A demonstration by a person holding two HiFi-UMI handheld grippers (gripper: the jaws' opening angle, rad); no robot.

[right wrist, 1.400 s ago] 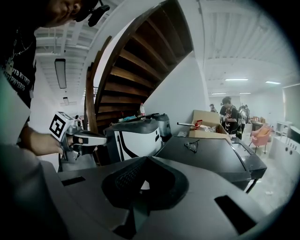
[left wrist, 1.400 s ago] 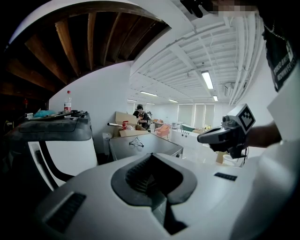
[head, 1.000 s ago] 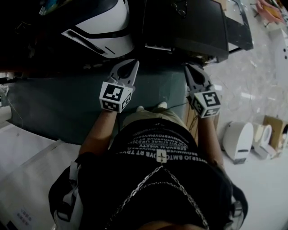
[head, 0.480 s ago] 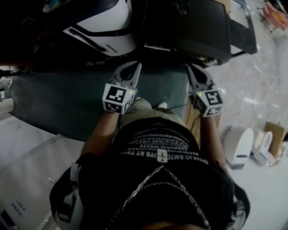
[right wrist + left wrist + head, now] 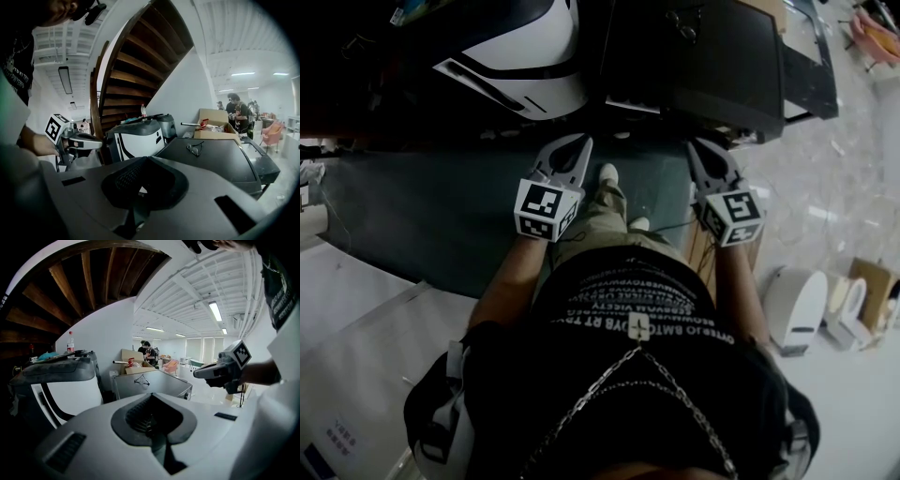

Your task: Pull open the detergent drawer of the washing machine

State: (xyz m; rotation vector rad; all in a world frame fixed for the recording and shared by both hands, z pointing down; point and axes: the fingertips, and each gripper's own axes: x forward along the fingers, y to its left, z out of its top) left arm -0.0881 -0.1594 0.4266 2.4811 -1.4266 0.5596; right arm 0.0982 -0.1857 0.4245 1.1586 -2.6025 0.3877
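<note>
Dark grey washing machine [image 5: 225,161], flat-topped, spectacles [image 5: 194,149] lying on it.

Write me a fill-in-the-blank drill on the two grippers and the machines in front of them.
1. A pair of ____ lies on top of the dark machine.
2. The left gripper and the right gripper both have their jaws ____, with nothing between them.
3. In the head view, the white-and-black machine stands ahead of the ____ gripper.
Missing words: glasses; shut; left.
</note>
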